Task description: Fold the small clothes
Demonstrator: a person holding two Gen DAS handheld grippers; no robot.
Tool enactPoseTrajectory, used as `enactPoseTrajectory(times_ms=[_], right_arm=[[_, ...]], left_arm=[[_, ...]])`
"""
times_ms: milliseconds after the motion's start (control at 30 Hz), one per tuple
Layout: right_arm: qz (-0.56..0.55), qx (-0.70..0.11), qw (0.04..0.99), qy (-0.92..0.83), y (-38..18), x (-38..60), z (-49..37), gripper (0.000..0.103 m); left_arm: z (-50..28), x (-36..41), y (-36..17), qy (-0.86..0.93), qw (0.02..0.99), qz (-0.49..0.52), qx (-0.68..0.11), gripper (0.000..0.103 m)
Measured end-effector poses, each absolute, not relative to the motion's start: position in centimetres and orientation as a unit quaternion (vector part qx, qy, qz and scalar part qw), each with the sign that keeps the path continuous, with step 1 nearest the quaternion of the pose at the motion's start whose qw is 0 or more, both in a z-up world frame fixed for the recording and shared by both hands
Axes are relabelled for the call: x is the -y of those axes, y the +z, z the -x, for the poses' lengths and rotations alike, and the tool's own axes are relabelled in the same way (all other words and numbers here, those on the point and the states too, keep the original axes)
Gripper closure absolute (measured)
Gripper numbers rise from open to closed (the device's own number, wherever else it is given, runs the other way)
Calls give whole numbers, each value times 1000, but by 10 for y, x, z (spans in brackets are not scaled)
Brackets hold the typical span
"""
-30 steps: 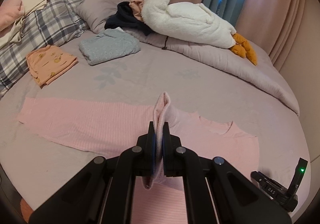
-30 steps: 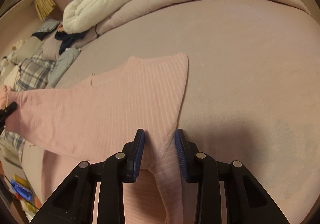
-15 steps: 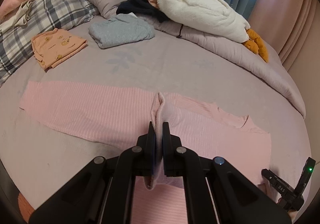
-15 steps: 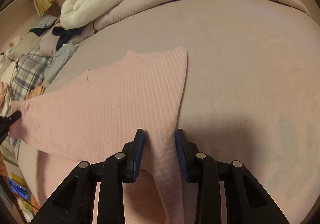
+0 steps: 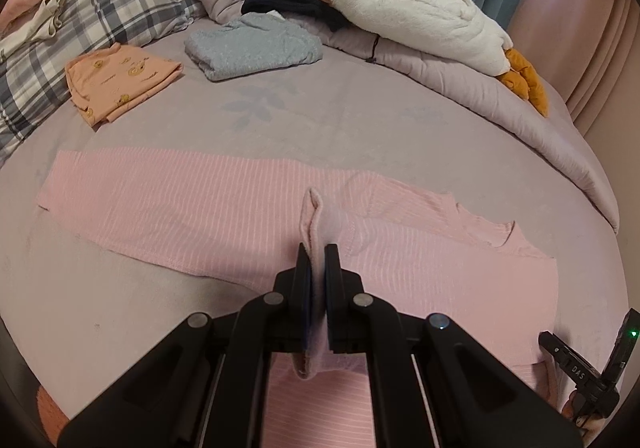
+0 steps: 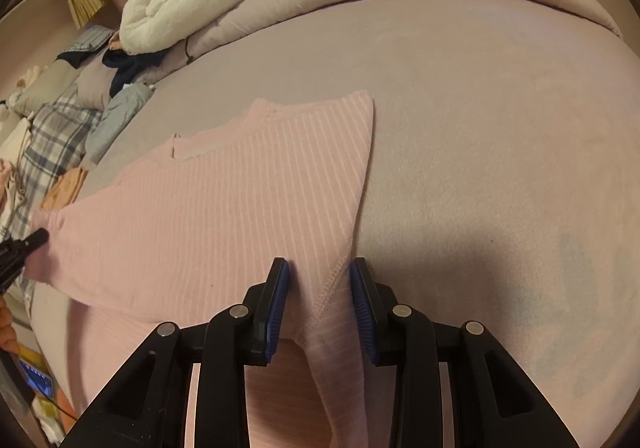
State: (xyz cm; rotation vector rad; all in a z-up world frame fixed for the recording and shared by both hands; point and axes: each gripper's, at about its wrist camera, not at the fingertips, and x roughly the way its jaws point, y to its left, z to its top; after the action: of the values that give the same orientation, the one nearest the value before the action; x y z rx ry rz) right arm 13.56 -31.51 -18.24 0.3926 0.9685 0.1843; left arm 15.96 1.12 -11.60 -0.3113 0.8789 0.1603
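Observation:
A pink striped long-sleeved shirt lies spread across the lilac bed sheet, one sleeve stretched out to the left. My left gripper is shut on a pinched fold of the shirt, which pokes up past the fingertips low over the cloth. It also shows as a black tip at the left edge of the right wrist view. My right gripper grips a thick bunch of the shirt's hemmed edge, jaws partly apart around it. The neckline lies beyond.
Folded clothes lie at the back: an orange piece and a grey-blue one. Plaid bedding, a rolled duvet and a white plush toy line the far side. Bare sheet stretches right of the shirt.
My left gripper has sunk toward the bed with its pinched fold, and the shirt beneath looks closer and flatter. The right gripper has stayed put, still holding the hem.

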Motion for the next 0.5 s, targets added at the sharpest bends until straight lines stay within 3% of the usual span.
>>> enactPoseTrajectory(times_ms=[500], right_arm=[[-128,-465,874,60,-183,297,-137,69]], left_arm=[[-169,-26,-171,76,859,146,-485,96]])
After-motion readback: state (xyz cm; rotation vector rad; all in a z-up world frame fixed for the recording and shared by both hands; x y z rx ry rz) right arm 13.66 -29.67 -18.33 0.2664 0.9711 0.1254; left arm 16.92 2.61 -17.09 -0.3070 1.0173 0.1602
